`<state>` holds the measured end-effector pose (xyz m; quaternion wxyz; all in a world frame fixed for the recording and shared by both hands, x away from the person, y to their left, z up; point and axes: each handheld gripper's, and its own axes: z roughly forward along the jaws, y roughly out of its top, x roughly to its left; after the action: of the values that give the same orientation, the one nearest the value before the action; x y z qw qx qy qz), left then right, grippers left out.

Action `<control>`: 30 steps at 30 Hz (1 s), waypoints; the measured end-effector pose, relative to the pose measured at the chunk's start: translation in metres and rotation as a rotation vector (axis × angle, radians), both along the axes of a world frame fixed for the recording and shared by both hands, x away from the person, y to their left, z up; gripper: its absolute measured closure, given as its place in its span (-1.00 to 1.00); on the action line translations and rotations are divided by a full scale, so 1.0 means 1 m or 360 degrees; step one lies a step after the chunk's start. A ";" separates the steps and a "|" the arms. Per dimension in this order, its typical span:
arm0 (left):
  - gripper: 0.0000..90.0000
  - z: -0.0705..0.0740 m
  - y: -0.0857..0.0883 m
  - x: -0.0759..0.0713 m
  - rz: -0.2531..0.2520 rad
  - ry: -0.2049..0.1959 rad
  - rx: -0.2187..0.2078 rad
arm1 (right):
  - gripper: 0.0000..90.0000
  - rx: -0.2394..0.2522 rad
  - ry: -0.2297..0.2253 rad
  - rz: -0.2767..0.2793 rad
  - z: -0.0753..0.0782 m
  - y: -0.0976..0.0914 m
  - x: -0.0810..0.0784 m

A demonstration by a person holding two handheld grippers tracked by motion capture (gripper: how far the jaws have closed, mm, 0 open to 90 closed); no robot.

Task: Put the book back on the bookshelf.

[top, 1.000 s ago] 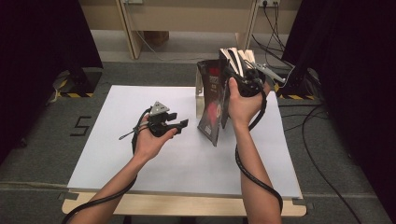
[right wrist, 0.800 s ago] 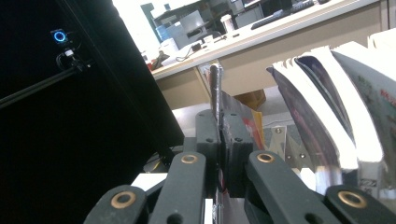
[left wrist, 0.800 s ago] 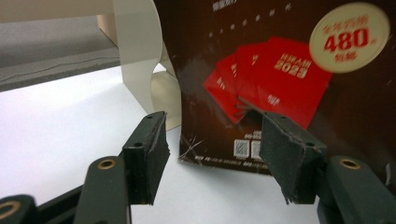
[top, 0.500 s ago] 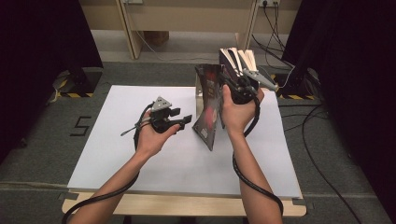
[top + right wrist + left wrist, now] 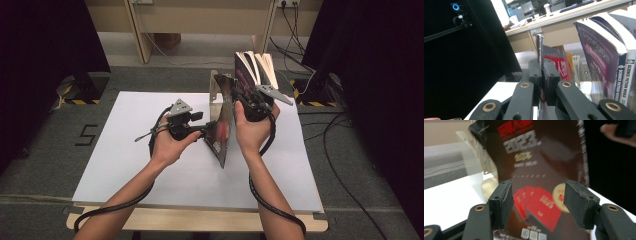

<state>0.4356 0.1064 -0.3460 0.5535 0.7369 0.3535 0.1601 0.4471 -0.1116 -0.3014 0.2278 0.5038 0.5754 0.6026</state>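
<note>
Right gripper (image 5: 248,96) is clamped on the top edge of a thin dark magazine (image 5: 222,125), jaws pinched tight on it with the glossy edge sticking up between them in the right gripper view (image 5: 541,82). Magazine (image 5: 539,47) hangs tilted, lower corner down near the white table (image 5: 150,175), roughly mid-table, a bit right of centre. In the left gripper view its cover (image 5: 541,170) is dark brown with red title lettering, "2023" in pale digits, red cards and a gold disc lower down; picture is a bit blurred.

Left gripper (image 5: 205,131) sits just left of the magazine, jaws spread wide, pointing at the cover's lower part. In the left gripper view (image 5: 537,202) both black pads stand apart with the cover behind and between them; pads not pressing on it. Touching or just short of it: can't tell.

Clear acrylic bookend (image 5: 215,90) stands at the far side behind the magazine; also seen as a translucent plate (image 5: 474,157) left of the cover. A few books (image 5: 255,65) stand upright just right of it, far right part of the table, pages fanned. Nearest book (image 5: 604,55) has a purple cover, and the spine beside it reads "Science Fiction World".

Cables trail from both grippers back along the forearms.
</note>
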 end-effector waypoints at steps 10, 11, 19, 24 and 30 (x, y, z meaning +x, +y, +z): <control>-0.15 0.008 -0.017 0.000 -0.0057 -0.0020 0.0007 | 0.94 -0.0010 0.0029 0.0015 -0.005 0.004 0.001; -0.15 0.008 -0.017 0.000 -0.0057 -0.0020 0.0007 | 0.94 -0.0010 0.0029 0.0015 -0.005 0.004 0.001; -0.16 0.008 -0.027 0.005 -0.0070 0.0003 -0.0007 | 0.94 -0.0009 0.0030 0.0020 -0.005 0.006 0.001; -0.17 0.007 -0.032 0.008 -0.0073 0.0010 0.0000 | 0.94 -0.0020 0.0026 0.0020 -0.006 0.007 0.002; -0.17 0.005 -0.039 0.013 -0.0072 0.0024 0.0028 | 0.94 -0.0022 0.0034 0.0016 -0.007 0.007 0.003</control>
<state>0.4489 0.0673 -0.3411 0.5478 0.7507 0.3396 0.1452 0.4497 -0.1051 -0.3088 0.2221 0.5058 0.5844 0.5944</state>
